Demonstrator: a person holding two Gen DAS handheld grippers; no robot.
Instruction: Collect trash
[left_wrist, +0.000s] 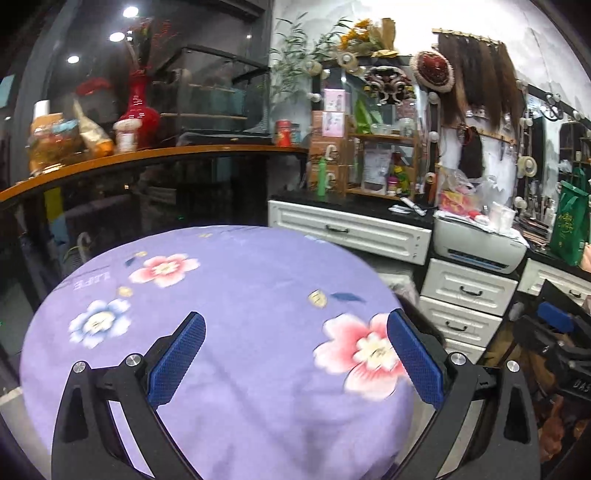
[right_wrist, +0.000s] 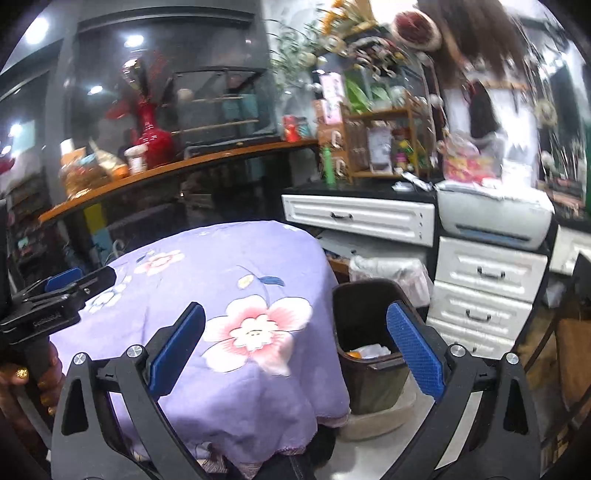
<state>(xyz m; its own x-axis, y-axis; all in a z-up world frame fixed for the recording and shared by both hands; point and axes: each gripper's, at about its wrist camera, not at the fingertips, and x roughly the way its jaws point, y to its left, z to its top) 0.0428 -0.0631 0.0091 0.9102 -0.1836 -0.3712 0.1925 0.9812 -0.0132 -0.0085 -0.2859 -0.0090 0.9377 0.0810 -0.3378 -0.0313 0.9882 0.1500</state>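
Note:
A round table with a purple flowered cloth (left_wrist: 236, 280) fills the left wrist view and shows no loose trash. My left gripper (left_wrist: 295, 328) is open and empty above it; it also shows in the right wrist view (right_wrist: 62, 284) over the table's left side. My right gripper (right_wrist: 295, 317) is open and empty, over the table's right edge. A dark brown trash bin (right_wrist: 369, 317) stands on the floor right of the table, with white and orange scraps (right_wrist: 365, 350) inside. My right gripper shows at the right edge of the left wrist view (left_wrist: 554, 325).
White drawer cabinets (right_wrist: 480, 288) with a printer (right_wrist: 495, 218) on top stand behind the bin. A white plastic bag (right_wrist: 391, 269) sits behind the bin. A curved wooden counter (left_wrist: 147, 157) carries a red vase (left_wrist: 138, 107) and snacks. A cluttered shelf (left_wrist: 380, 162) stands beyond the table.

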